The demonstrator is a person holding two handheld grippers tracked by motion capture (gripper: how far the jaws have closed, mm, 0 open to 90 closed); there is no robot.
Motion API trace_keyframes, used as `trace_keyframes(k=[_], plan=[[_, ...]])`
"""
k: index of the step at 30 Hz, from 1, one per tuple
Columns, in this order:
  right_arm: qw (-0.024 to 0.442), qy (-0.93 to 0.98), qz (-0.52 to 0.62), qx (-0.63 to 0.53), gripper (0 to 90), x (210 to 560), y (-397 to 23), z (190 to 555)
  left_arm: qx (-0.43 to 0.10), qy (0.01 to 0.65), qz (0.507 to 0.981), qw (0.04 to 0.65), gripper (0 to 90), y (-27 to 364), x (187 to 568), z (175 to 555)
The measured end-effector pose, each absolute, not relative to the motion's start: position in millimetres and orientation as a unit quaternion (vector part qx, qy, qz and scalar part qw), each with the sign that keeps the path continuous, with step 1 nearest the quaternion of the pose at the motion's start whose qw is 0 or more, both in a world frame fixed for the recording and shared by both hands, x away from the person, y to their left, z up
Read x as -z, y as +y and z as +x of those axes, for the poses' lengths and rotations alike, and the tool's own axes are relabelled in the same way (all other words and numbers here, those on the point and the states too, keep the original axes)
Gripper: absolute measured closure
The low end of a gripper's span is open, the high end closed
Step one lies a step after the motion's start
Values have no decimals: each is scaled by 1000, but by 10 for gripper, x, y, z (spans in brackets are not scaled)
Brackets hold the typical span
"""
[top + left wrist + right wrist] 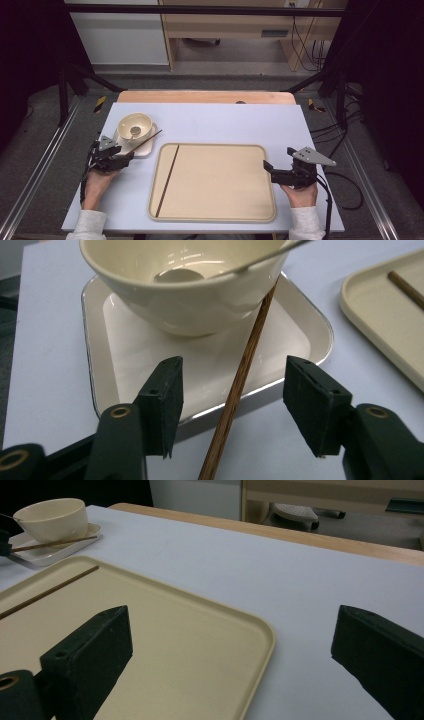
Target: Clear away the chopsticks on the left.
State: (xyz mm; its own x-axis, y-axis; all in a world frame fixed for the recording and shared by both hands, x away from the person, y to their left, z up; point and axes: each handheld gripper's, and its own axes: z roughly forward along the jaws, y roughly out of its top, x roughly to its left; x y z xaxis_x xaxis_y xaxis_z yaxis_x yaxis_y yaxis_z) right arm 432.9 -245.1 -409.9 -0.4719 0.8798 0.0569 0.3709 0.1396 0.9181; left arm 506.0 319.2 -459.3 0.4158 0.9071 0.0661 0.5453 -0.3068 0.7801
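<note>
Lower left of the high view: your left gripper [232,407], half open, straddles the chopstick [240,380], lengthwise between its jaws, unclamped.

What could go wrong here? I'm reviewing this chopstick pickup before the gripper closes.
The chopstick leans on the small plate against the bowl; the left gripper straddles it, pads apart. Closing off-centre could roll it away. Lifting may nudge the bowl, whose spoon could tip out.
</note>
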Motion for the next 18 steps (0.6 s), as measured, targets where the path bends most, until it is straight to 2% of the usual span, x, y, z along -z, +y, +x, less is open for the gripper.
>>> trace_keyframes(k=[6,18], plan=[[262,710,441,-483,35,4100,-2449,4327,-260,476,768,340,490,3184,4633,5102],[262,709,441,-483,36,4100,-2450,4327,-256,477,765,350,698,3185,4661,5135]])
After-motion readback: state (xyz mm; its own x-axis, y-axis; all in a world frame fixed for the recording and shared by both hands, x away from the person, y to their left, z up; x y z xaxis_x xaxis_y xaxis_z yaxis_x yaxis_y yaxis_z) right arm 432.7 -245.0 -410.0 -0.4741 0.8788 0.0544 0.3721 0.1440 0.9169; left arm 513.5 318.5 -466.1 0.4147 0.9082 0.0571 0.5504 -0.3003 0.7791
